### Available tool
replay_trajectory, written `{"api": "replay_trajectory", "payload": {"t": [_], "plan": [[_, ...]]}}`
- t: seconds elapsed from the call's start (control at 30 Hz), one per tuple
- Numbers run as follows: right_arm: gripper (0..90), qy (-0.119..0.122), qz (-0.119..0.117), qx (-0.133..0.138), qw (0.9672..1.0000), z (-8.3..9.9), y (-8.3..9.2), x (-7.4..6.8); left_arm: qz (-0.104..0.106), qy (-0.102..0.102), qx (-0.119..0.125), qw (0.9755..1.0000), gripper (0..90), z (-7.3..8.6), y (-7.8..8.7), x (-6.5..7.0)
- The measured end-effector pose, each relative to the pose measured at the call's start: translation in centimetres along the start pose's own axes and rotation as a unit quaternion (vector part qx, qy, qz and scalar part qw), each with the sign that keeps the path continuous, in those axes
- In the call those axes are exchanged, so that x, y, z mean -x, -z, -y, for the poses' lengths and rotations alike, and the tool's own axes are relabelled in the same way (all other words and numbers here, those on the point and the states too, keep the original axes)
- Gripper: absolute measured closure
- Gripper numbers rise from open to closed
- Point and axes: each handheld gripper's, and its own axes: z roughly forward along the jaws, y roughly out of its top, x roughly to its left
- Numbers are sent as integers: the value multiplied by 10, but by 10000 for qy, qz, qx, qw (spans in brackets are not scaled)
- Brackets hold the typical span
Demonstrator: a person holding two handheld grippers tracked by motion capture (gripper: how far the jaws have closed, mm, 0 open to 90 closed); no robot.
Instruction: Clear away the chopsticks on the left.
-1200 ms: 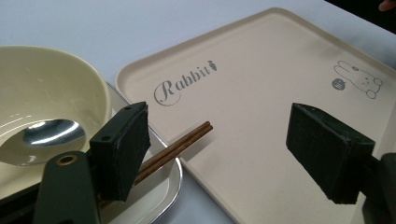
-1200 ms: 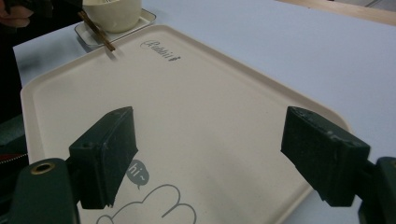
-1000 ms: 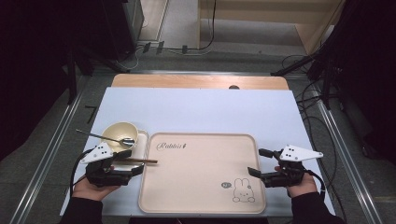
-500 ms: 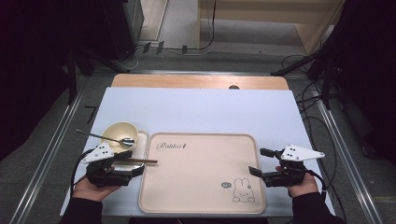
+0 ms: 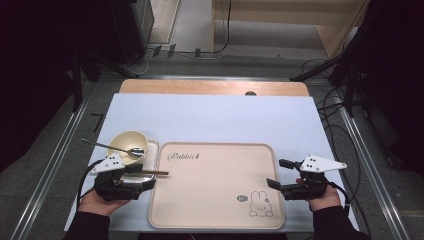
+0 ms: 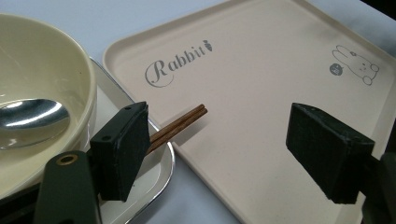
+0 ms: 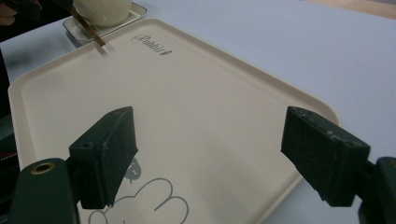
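A beige tray (image 5: 215, 200) printed with "Rabbit" and a rabbit drawing lies at the table's near middle. To its left a cream bowl (image 5: 125, 140) with a metal spoon (image 5: 114, 147) in it stands on a small steel tray (image 5: 151, 148). Brown chopsticks (image 5: 154, 173) rest on that steel tray, tips over the beige tray's left rim. My left gripper (image 5: 146, 178) is open beside the chopsticks (image 6: 182, 123), which pass behind its left jaw; nothing is between the jaws (image 6: 224, 149). My right gripper (image 5: 276, 173) is open over the beige tray's right edge (image 7: 299, 116), holding nothing.
The table has a pale blue top (image 5: 225, 120) with a wooden strip (image 5: 215, 87) at the far edge. Metal rails (image 5: 55, 160) run along both sides. Cables (image 5: 335, 107) lie on the floor to the right.
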Motion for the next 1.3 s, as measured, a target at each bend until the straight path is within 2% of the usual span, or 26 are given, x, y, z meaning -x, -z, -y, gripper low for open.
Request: {"api": "replay_trajectory", "payload": {"t": [0.1, 0.17, 0.2, 0.33, 0.43, 0.53, 0.57, 0.6, 0.7, 0.87, 0.97, 1.13, 1.3], "plan": [[182, -6, 23, -59, 10000, 0, -1, 0, -58, 36, -81, 9999, 233, 0, 0, 0], [182, -4, 22, -133, 9999, 1, -2, 1, -187, 124, -133, 9997, 243, -1, 1, 1], [182, 6, 28, -175, 9998, 2, -3, 1, -198, 187, -136, 9995, 246, -2, 3, 1], [181, 12, 26, -257, 9997, 1, -6, 1, -141, 229, -155, 9995, 294, 0, 7, 2], [181, 51, 24, -255, 9997, -1, -7, 2, -163, 357, -286, 9988, 313, 4, 10, 2], [181, 37, 16, -263, 9996, -2, -10, 2, -250, 523, -335, 9978, 322, 6, 15, 1], [181, 59, 19, -278, 9996, -3, -11, 3, -250, 523, -335, 9978, 323, 6, 15, 1], [182, 59, 65, -298, 9995, -3, -13, 3, -377, 535, -362, 9972, 325, 6, 17, 2], [182, 123, 130, -414, 9990, -3, -17, 3, -564, 559, -395, 9961, 325, 7, 21, 2], [182, 118, 87, -440, 9989, -4, -20, 3, -725, 509, -604, 9942, 325, 10, 24, 3], [182, 136, 60, -467, 9988, -4, -22, 2, -770, 596, -658, 9931, 325, 12, 27, 2], [182, 155, 82, -501, 9986, -4, -24, 2, -925, 716, -819, 9898, 329, 16, 31, -4], [182, 156, 93, -514, 9985, -4, -23, 2, -1037, 744, -871, 9880, 414, 18, 35, -9]]}}
